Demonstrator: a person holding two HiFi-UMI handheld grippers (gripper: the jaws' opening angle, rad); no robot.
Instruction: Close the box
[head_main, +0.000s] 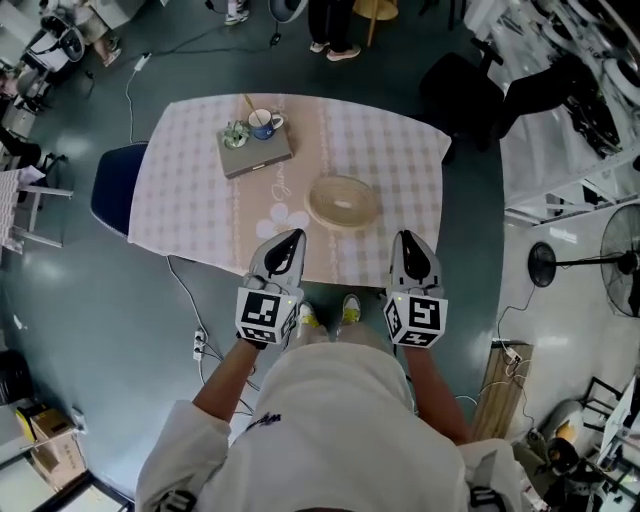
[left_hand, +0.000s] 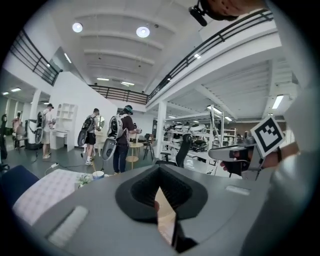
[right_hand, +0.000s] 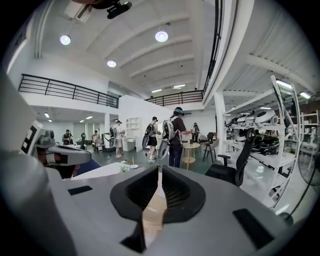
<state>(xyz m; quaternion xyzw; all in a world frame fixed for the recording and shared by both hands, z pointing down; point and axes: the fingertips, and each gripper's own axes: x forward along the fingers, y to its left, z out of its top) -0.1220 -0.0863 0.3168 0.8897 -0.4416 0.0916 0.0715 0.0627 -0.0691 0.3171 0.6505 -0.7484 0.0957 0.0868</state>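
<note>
Jaws on both tools are clenched with nothing between them: the left gripper (head_main: 290, 242) and the right gripper (head_main: 408, 242) each show pads meeting at the tips in their own gripper views, with only a sliver of bench showing below. In the head view both sit side by side, close to the person's body, over the near edge of the bench (head_main: 180, 190) with its pale checked cloth. They touch nothing and point off across the room rather than down at the work. Further in, about mid-bench and ahead of the gap between the grippers, sits the round pale tan box (head_main: 343, 201), well apart from both. From above it reads as lid on, one disc inside a rim, and no loose lid lies anywhere on the cloth. Whether the lid is fully seated I cannot tell. Judgement: closing looks done, with nothing obvious left bar a seating check. Beyond it, toward the far left corner, a flat grey rectangular case (head_main: 262, 158) carries a white and blue mug (head_main: 265, 123) and a small plant in a glass (head_main: 236, 133). A dark blue chair (head_main: 112, 185) stands at the bench's left edge.
</note>
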